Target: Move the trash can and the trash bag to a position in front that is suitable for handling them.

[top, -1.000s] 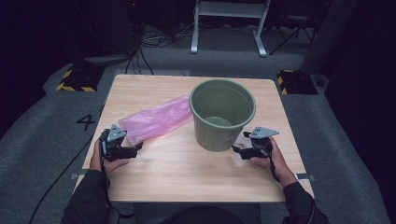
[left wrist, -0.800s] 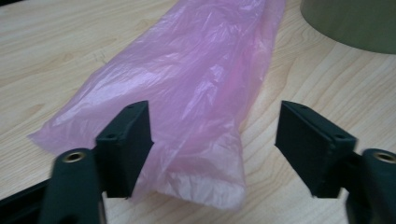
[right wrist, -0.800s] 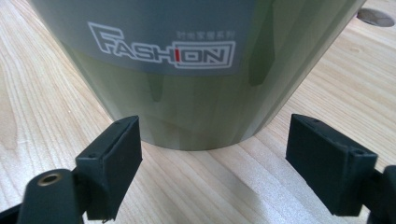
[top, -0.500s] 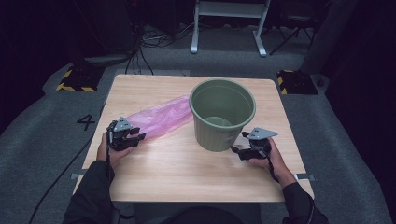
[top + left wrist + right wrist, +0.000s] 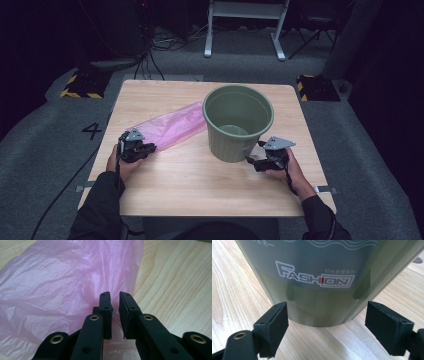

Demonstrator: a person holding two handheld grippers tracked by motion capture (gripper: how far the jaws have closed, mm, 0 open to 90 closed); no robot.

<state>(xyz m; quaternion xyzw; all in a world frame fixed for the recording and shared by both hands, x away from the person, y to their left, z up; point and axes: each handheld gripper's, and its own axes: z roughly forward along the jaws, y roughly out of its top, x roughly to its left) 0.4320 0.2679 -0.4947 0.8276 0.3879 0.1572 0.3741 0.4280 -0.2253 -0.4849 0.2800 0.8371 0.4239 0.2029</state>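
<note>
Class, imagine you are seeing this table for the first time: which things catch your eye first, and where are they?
A big green bin stands upright at the middle of the wooden table. A crinkled pink plastic bag lies flat to its left. The left claw has just been closing at the bag's near end, while the right claw stands open at the bin's base.

A dim recording studio or lab: a lone wooden tabletop (image 5: 200,185) stands on grey carpet (image 5: 50,150) bearing a floor number "4" (image 5: 93,130), with hazard-striped blocks (image 5: 79,86), loose cables (image 5: 150,47) and a white metal stand (image 5: 245,25) behind.
</note>
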